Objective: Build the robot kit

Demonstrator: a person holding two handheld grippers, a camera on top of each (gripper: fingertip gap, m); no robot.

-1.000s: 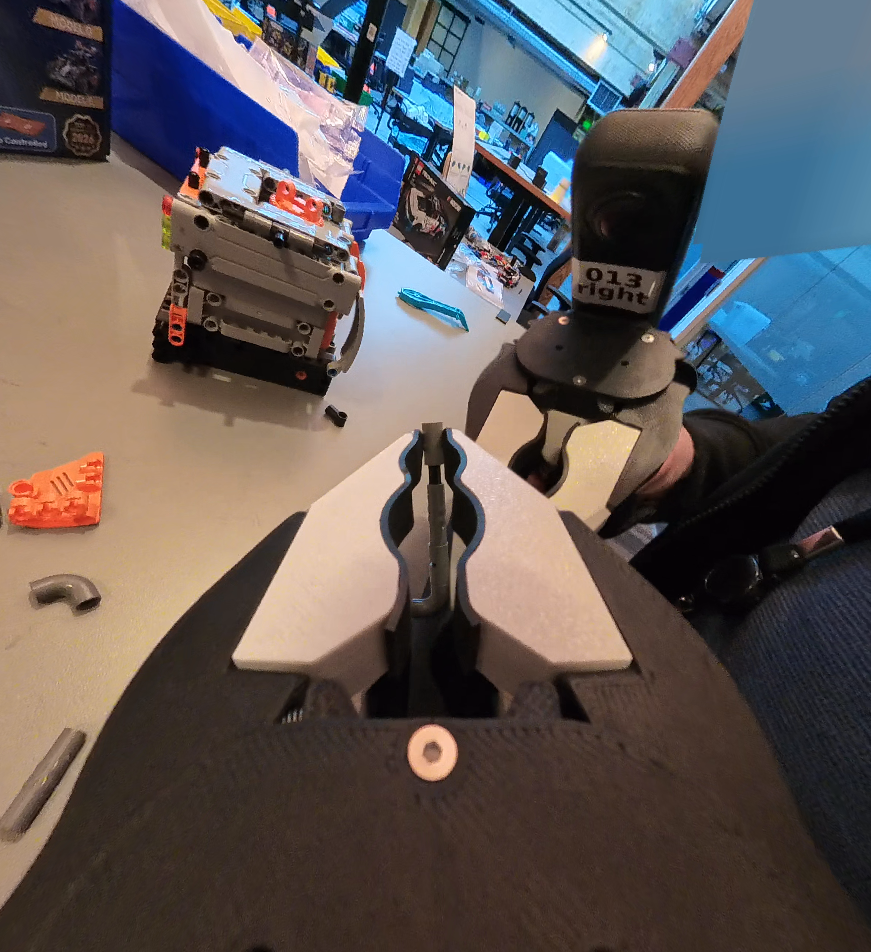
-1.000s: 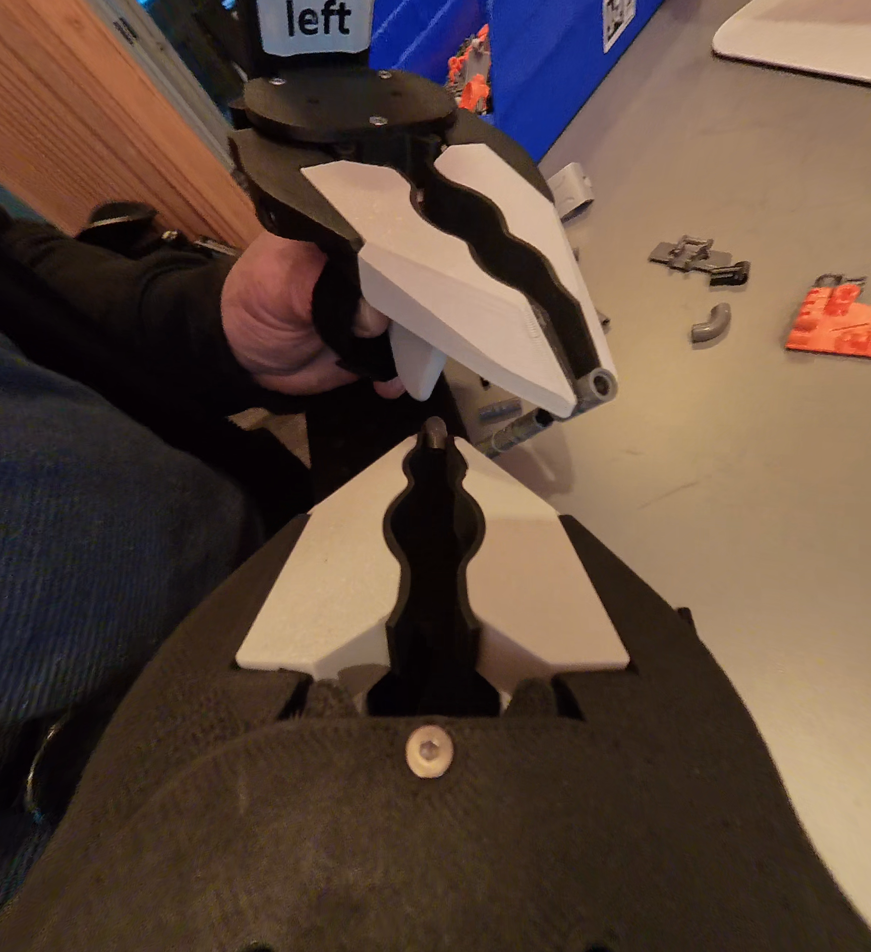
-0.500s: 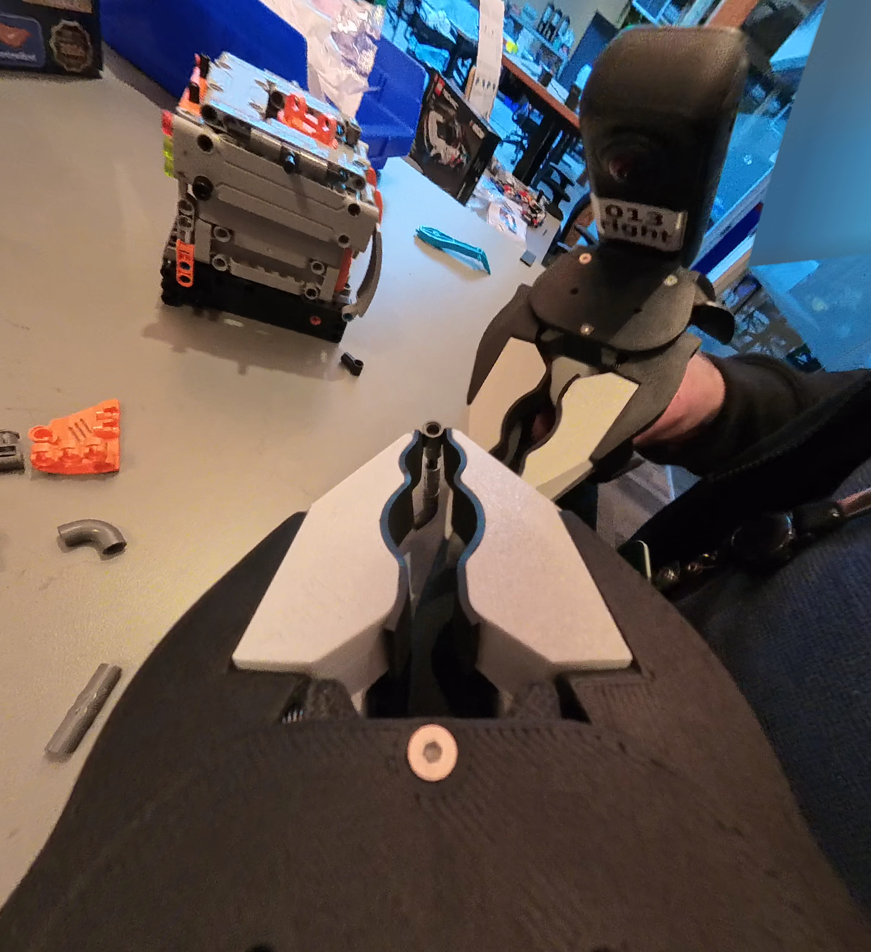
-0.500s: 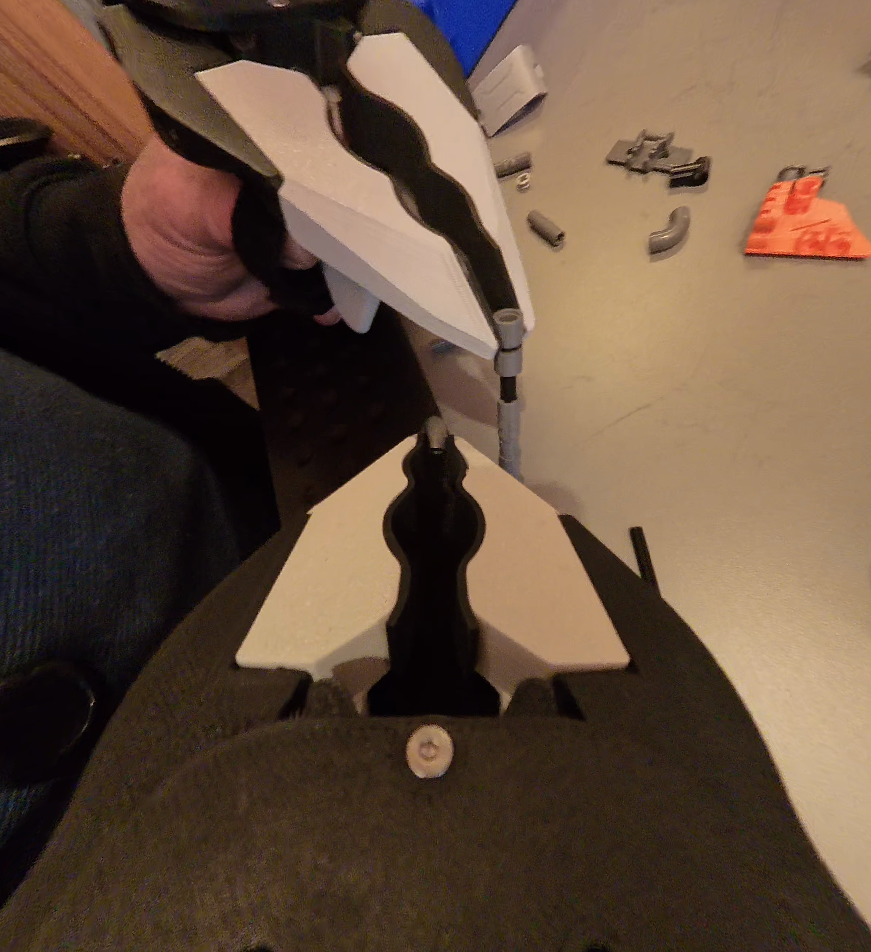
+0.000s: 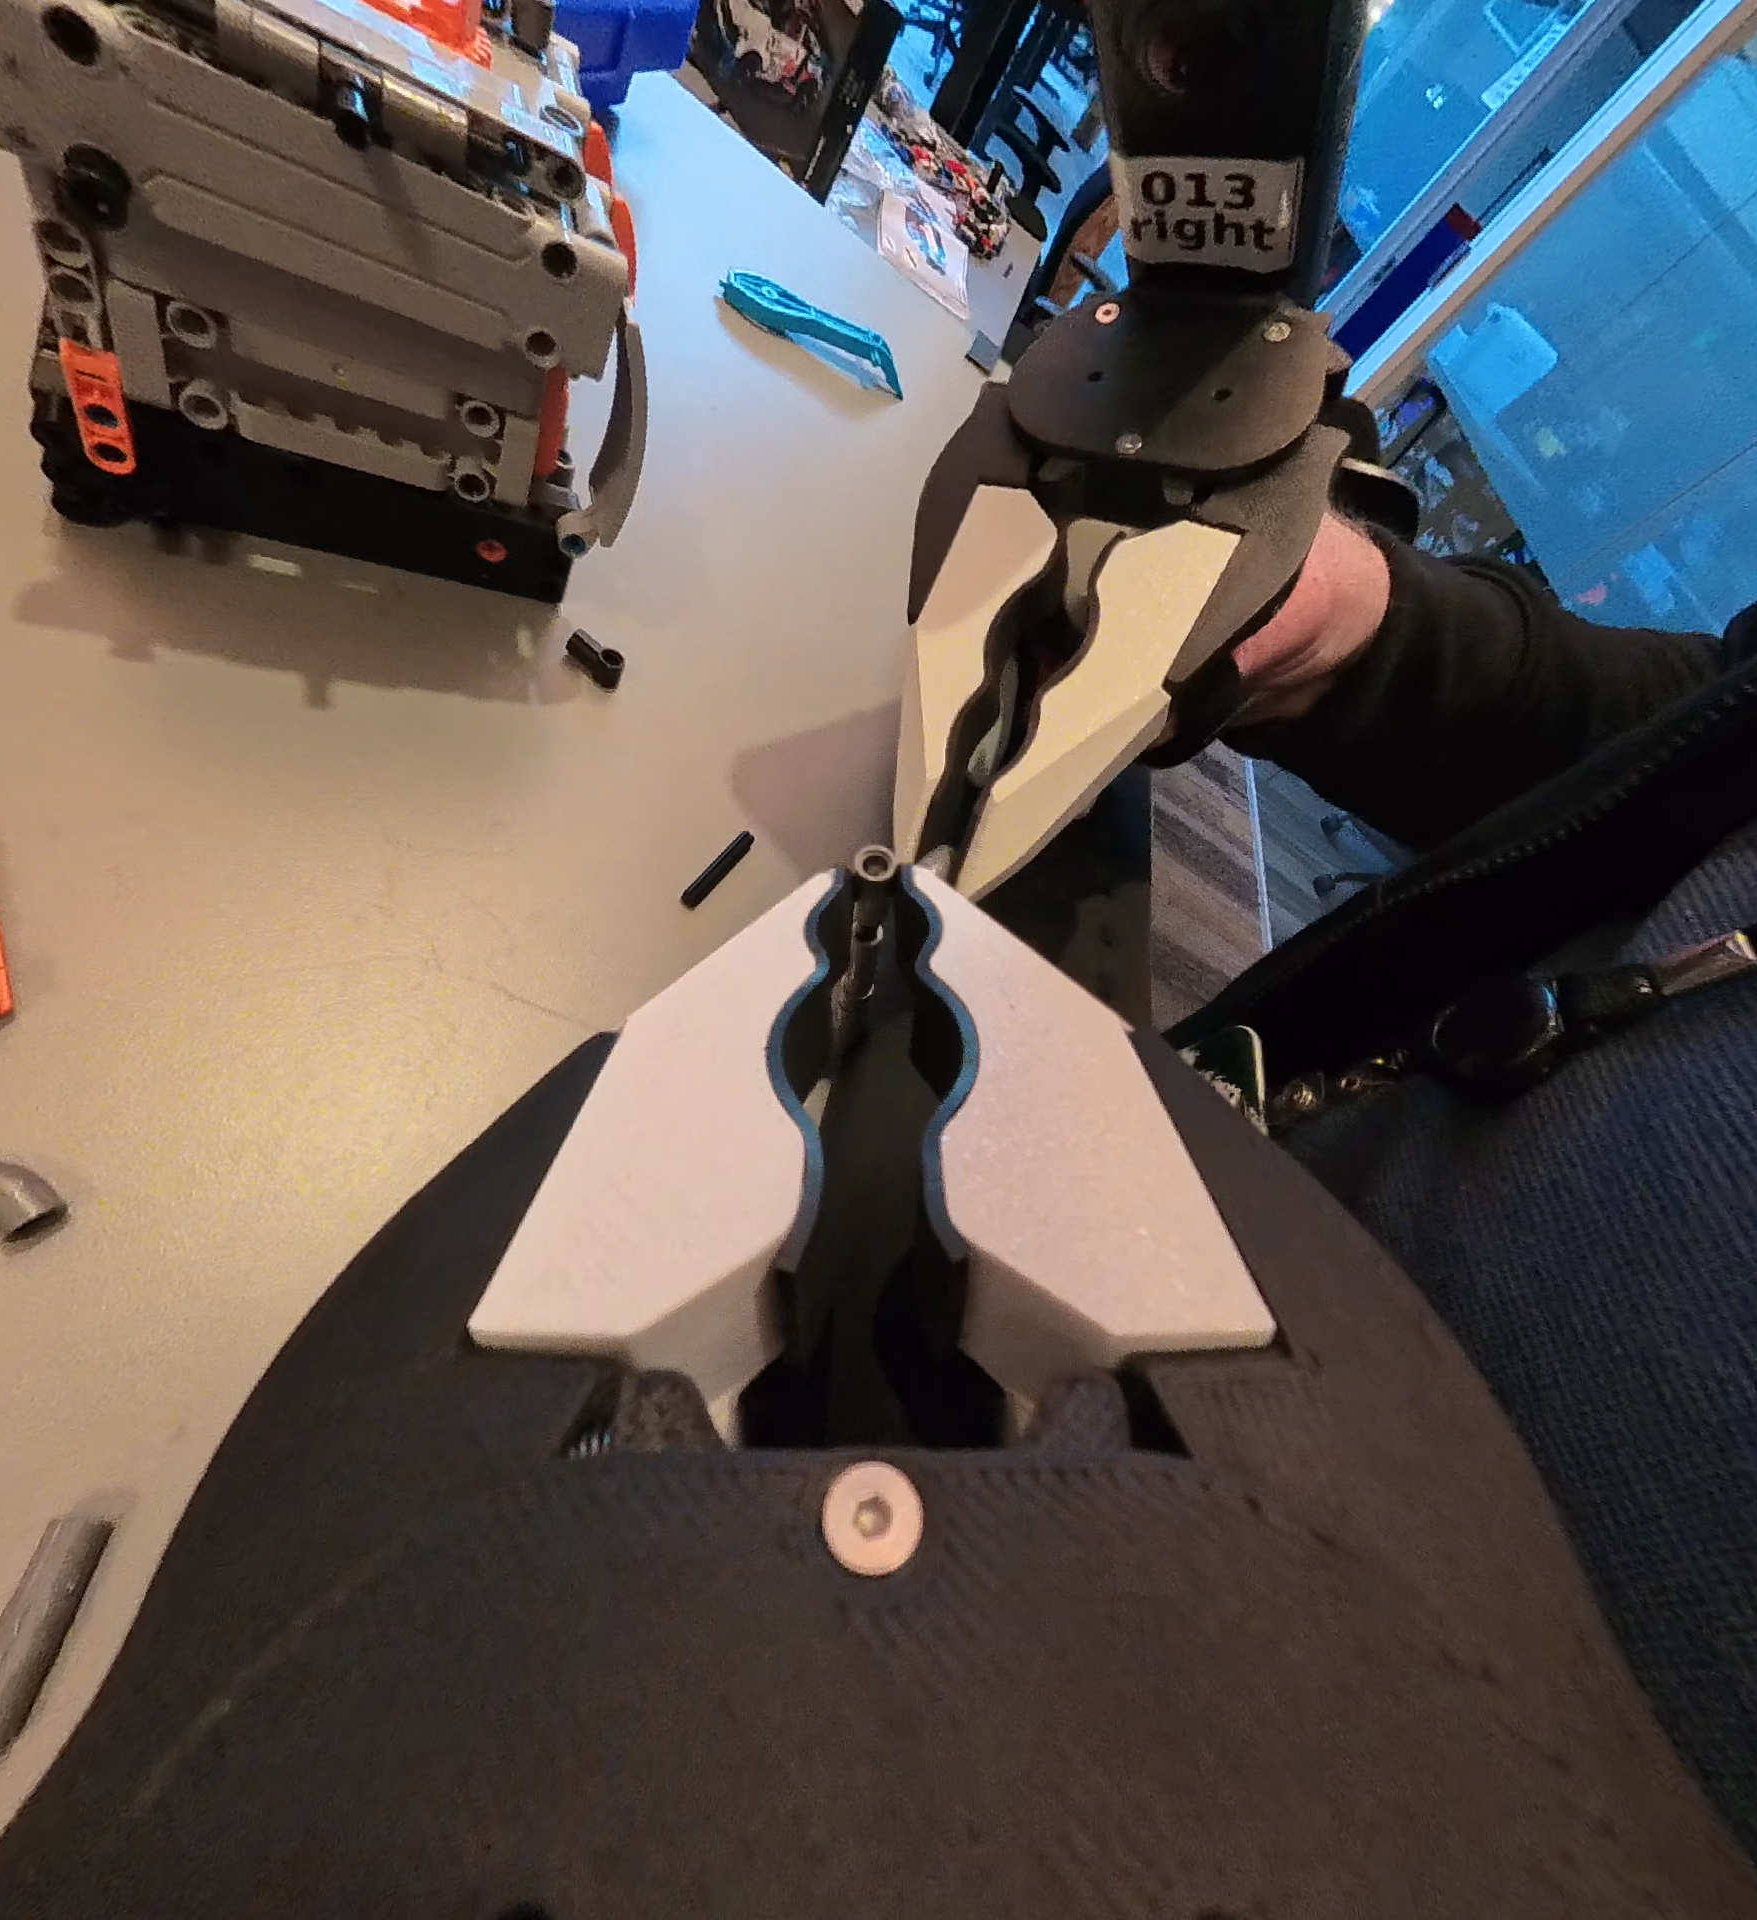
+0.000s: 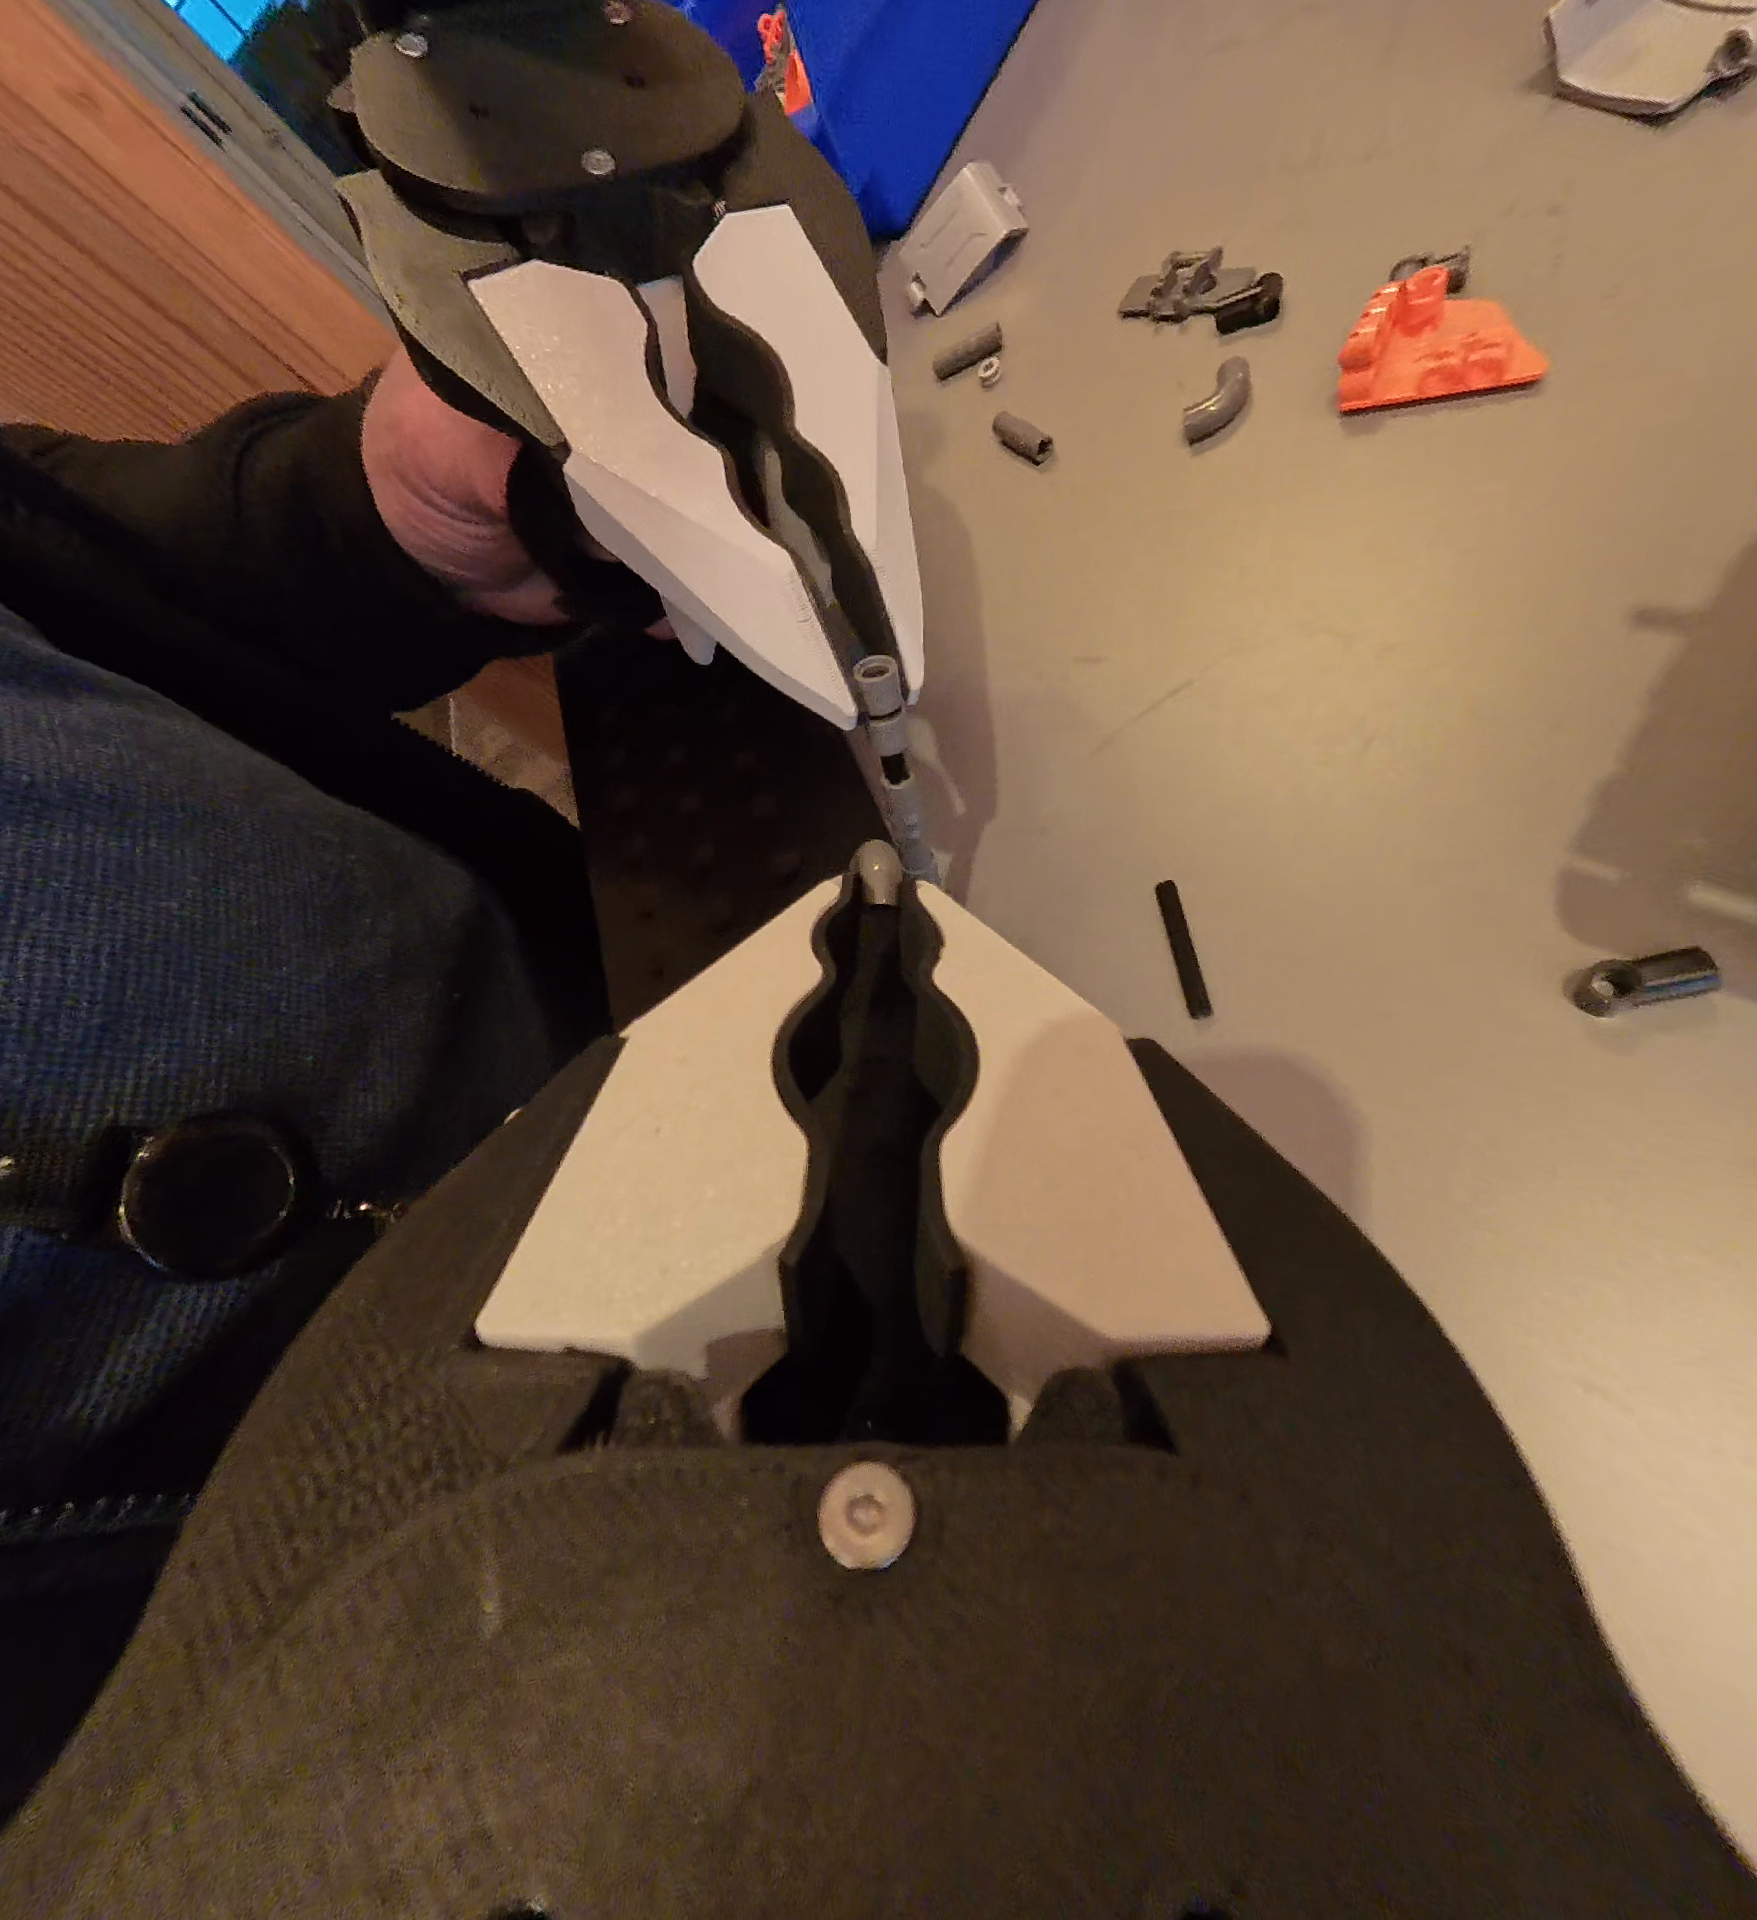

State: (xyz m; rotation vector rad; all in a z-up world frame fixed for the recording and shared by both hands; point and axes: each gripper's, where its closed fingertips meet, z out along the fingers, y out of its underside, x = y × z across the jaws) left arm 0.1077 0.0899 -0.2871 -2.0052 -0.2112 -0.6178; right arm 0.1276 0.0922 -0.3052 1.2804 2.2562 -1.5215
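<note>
While both hover at the grey tabletop (image 5: 354, 852) edge, tips nearly touching, the left hand-held gripper (image 5: 874, 883) pinches a slim grey jointed rod (image 6: 889, 748) and the right hand-held gripper (image 6: 879, 883) pinches a small grey rounded peg (image 6: 876, 864).

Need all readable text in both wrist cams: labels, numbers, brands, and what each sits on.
I don't copy out writing; these are the things that bear it.
White label: legible print, on the black handle above the right gripper, left wrist view.
Dark box: far table edge, print too small to read.
Leaflet: beside that box, too small to read.
Right wrist view: no writing in view.
</note>
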